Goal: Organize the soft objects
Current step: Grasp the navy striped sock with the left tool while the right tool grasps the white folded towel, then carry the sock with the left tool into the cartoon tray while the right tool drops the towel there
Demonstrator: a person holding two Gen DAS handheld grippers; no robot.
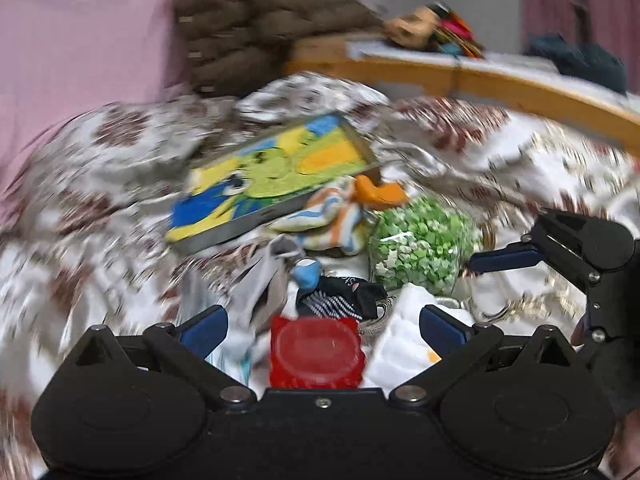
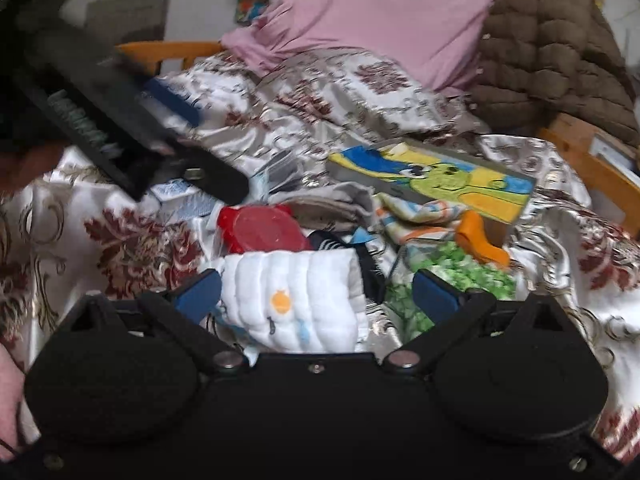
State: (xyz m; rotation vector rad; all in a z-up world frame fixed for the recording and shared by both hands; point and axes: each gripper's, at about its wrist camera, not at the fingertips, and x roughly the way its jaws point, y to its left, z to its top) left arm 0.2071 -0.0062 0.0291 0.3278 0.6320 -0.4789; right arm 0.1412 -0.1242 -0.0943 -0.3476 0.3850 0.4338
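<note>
The white quilted cloth point(image 2: 296, 300) lies folded on the floral bedspread point(image 2: 132, 248), directly ahead of the right gripper point(image 2: 316, 296), whose 2 blue-padded fingers stand wide apart on either side of it without touching. Judging by its puffy channels and rounded fold, it is light, limp and compressible; a pinch across the thick folded edge nearest the gripper should hold better than a grab at a loose corner, which would likely let it unfold and trail.

The left gripper point(image 1: 324, 328) is also spread open and holds nothing, hovering above the red lidded box point(image 1: 316, 354). That view is motion-blurred, so finer detail is uncertain.

Around the cloth sits a loose pile: a dark striped sock point(image 2: 340, 242) just beyond it, a striped orange-and-blue cloth point(image 2: 416, 216) farther on, and an orange piece point(image 2: 480, 240) beside that. These look equally soft and light, apt to snag one another when lifted.

As for containers, the red lidded box appears closed, its contents hidden. A clear bag of green and white bits point(image 1: 420, 244) looks full and crinkly, probably slippery and shifting in the grip. A flat tray point(image 1: 272, 176) with a bright cartoon towel or mat on it rests tilted on the bedding behind the pile; whether anything lies under that covering cannot be told.
</note>
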